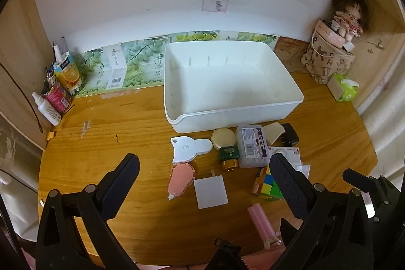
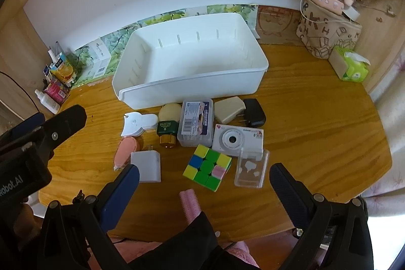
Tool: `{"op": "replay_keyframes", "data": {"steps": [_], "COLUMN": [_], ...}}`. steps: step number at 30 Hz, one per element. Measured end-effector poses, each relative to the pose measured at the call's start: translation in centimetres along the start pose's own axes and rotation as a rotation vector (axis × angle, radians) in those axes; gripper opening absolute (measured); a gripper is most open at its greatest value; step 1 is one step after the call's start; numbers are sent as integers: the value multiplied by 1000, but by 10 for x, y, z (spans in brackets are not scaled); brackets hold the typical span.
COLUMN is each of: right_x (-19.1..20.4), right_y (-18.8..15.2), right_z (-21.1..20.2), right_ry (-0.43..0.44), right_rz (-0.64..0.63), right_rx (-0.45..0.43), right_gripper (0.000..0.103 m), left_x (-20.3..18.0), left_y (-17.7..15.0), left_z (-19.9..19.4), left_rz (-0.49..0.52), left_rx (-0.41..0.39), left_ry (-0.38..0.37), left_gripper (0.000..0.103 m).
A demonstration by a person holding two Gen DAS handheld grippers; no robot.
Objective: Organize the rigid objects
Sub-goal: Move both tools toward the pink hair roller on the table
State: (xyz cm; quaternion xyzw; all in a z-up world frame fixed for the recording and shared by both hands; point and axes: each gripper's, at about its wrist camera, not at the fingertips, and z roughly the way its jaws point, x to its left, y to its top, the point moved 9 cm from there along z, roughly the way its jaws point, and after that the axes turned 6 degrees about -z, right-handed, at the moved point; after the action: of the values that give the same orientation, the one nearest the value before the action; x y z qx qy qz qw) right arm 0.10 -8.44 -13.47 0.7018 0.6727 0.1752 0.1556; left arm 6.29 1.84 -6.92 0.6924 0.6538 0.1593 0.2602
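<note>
An empty white bin (image 1: 227, 82) (image 2: 192, 62) stands at the back of the wooden table. In front of it lie small rigid items: a white bear-shaped case (image 1: 189, 148) (image 2: 138, 123), a pink tape dispenser (image 1: 180, 180) (image 2: 126, 151), a white charger (image 1: 211, 191) (image 2: 146, 166), a green jar (image 1: 229, 154) (image 2: 167, 130), a clear box (image 1: 251, 146) (image 2: 196, 122), a puzzle cube (image 1: 267, 184) (image 2: 207, 166), a white camera (image 2: 238, 139), a clear case (image 2: 251, 167) and a black adapter (image 2: 254, 113). My left gripper (image 1: 203, 176) hangs open above them. My right gripper (image 2: 203, 180) is open too, empty.
Cans, a bottle and pens (image 1: 57, 90) crowd the back left corner. A patterned bag with a doll (image 1: 331, 55) and a green tissue pack (image 2: 350, 65) stand at the back right. A pink roller (image 1: 259, 222) (image 2: 188, 201) lies by the front edge. Wooden side panels close in both sides.
</note>
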Motion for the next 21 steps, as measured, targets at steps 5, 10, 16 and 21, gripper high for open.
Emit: {"op": "replay_keyframes", "data": {"steps": [5, 10, 16, 21], "right_x": [6, 5, 7, 9], "right_y": [-11, -22, -28, -26], "right_z": [-2, -4, 1, 5], "right_ry": [-10, -14, 10, 46], "right_rz": [4, 22, 17, -14], "right_rx": [7, 22, 46, 51], "right_gripper": [103, 103, 103, 103], "left_x": [-1, 0, 6, 7], "left_y": [-6, -14, -20, -19], "left_z": [-1, 0, 0, -1], "left_rz": [17, 18, -5, -35], "left_rx": [7, 27, 45, 42], "left_ry": [-13, -16, 0, 21], "left_gripper": [102, 102, 102, 102]}}
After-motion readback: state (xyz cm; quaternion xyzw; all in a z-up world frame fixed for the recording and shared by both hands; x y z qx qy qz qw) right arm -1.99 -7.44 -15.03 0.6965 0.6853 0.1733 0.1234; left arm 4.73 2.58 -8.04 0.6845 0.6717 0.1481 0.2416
